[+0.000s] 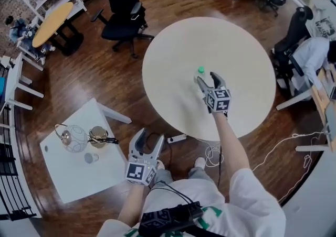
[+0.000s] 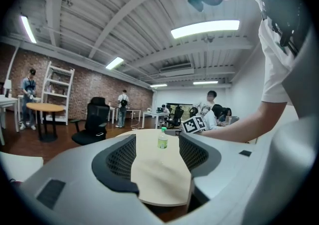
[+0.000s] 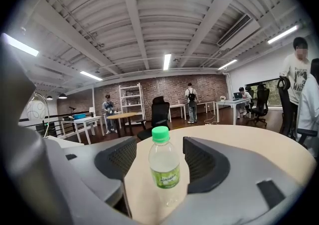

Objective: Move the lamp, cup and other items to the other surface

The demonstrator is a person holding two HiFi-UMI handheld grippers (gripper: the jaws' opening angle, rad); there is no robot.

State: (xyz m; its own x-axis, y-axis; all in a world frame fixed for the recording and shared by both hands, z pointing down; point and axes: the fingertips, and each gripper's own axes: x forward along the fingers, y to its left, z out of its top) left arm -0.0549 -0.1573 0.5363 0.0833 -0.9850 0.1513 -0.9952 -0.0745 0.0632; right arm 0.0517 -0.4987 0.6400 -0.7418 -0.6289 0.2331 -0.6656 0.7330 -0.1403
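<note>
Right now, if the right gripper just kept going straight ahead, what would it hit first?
The green-capped bottle, standing upright on the round table. It is centred in front of the right gripper, whose jaws stand apart and seem not to touch it, though depth is hard to judge.

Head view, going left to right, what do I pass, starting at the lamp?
From the left: lamp → left gripper → bottle → person in white. The right gripper overlaps the bottle, so it is left out.
</note>
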